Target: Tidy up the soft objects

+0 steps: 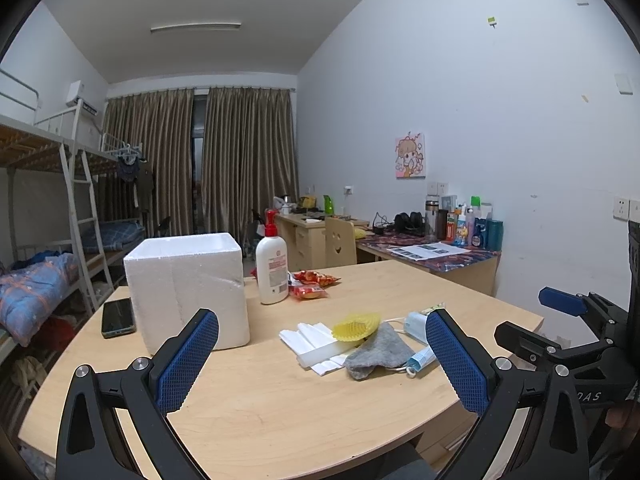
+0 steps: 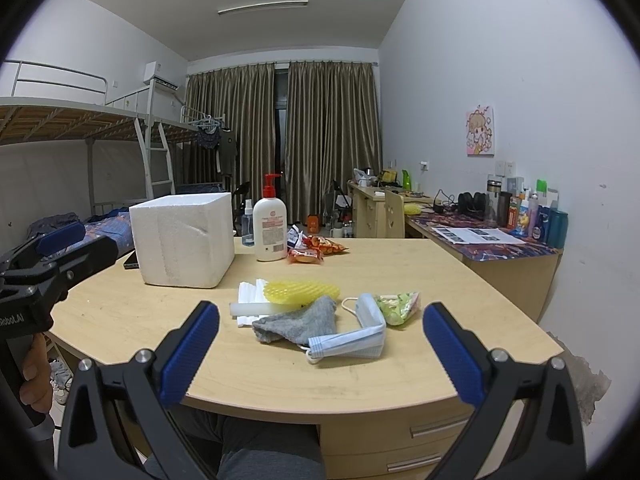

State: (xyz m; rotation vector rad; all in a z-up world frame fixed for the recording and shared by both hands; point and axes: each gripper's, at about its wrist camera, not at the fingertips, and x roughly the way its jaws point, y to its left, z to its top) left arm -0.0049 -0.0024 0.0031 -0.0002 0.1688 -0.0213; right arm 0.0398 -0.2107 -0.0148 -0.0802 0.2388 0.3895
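We hold left tongs (image 1: pixel 322 356) and right tongs (image 2: pixel 320 350) wide and empty, ready for a first pick. Gray sock (image 2: pixel 296 322), face mask (image 2: pixel 352 338) and yellow foam net (image 2: pixel 300 291) lie heaped just ahead; the foam box (image 2: pixel 184 236), ahead-left, likely receives them

The left wrist view looks forward between its own blue fingers (image 1: pixel 188 360) from just above the near edge of the wooden table (image 1: pixel 280 408), facing the curtains (image 1: pixel 200 160) at 12 o'clock. The right gripper (image 1: pixel 560 308) shows at its 3 o'clock edge. The right wrist view sits beside it, a little farther back off the table edge (image 2: pixel 320 396), facing the same way; the left gripper (image 2: pixel 60 240) appears at its 9 o'clock. Both views share the foam box (image 1: pixel 188 288) (image 2: pixel 184 240), the lotion bottle (image 1: pixel 272 264) (image 2: pixel 270 224) and the soft pile (image 1: pixel 360 344) (image 2: pixel 312 320) near centre.
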